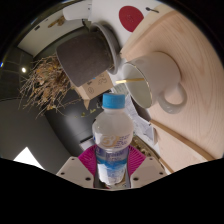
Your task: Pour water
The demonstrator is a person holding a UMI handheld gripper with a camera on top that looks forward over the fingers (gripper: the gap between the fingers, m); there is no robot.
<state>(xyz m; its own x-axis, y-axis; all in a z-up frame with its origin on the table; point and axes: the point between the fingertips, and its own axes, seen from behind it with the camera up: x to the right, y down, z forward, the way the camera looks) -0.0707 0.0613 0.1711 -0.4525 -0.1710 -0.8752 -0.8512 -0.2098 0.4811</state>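
A clear plastic water bottle [112,135] with a blue cap and a blue-and-white label stands upright between my fingers. My gripper [112,162] is shut on the bottle, with both pink pads [92,160] pressed against its lower body. Just beyond the bottle's cap, a white mug [152,82] lies tilted on a light wooden board [190,100], its mouth turned toward the bottle and its handle on the far right side.
A dark grey pot [88,55] stands beyond the bottle to the left, with a tuft of dry grass [45,82] beside it. A white surface with a red disc [131,16] is at the back. The dark tabletop [50,130] spreads to the left.
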